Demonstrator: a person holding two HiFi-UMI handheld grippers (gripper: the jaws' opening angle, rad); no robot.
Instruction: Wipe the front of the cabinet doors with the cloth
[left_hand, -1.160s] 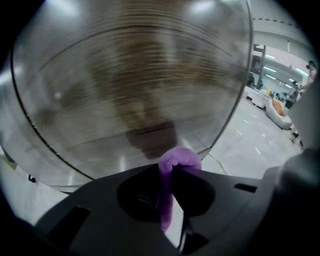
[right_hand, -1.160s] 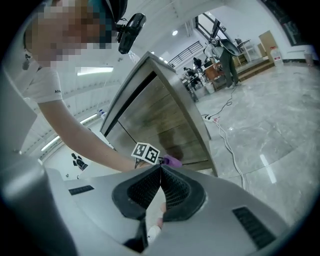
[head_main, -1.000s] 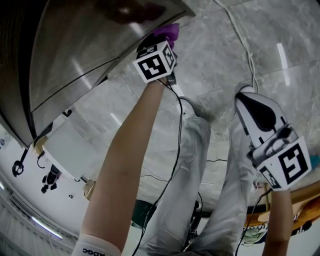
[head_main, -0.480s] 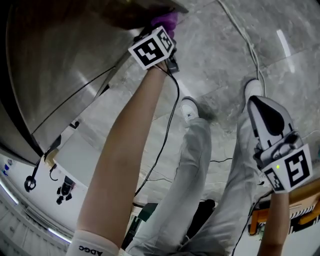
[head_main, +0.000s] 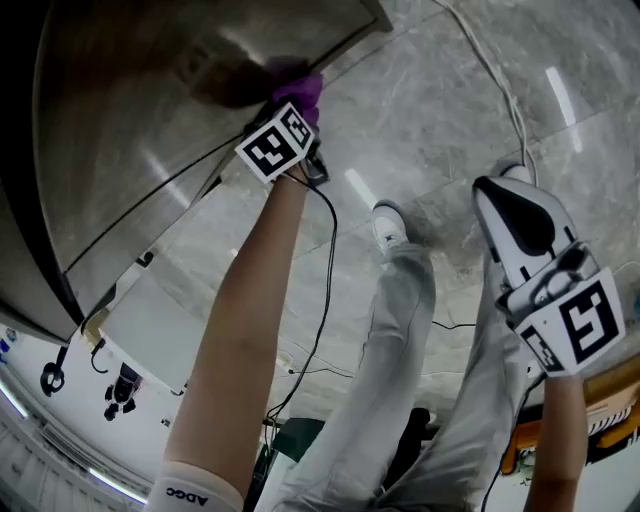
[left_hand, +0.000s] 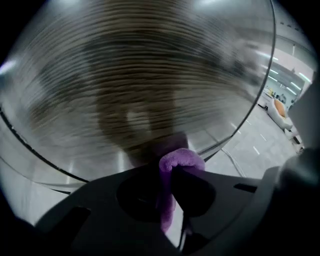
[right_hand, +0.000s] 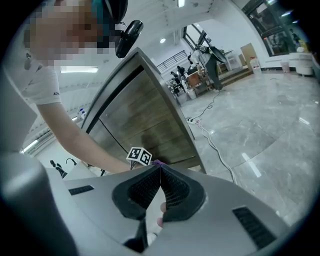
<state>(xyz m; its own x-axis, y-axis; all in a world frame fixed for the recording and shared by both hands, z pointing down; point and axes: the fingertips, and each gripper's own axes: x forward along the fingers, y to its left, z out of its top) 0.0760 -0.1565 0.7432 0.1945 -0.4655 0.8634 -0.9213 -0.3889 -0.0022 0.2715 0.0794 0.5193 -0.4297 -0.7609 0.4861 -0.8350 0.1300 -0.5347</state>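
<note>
Since a moment ago the left gripper (left_hand: 170, 175), clamped on the fluffy purple cloth (left_hand: 181, 158), has slid along the brown wood-grain cabinet door (left_hand: 150, 75) just ahead of its tips. I'd press the fold flatter and overlap the strokes. The right gripper (right_hand: 159, 172) hangs closed and empty.

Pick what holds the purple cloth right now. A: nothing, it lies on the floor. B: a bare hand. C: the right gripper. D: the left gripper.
D: the left gripper view shows the purple cloth pinched between the jaws of the left gripper, right by the cabinet door; the right gripper has its jaws together with no cloth in them.
</note>
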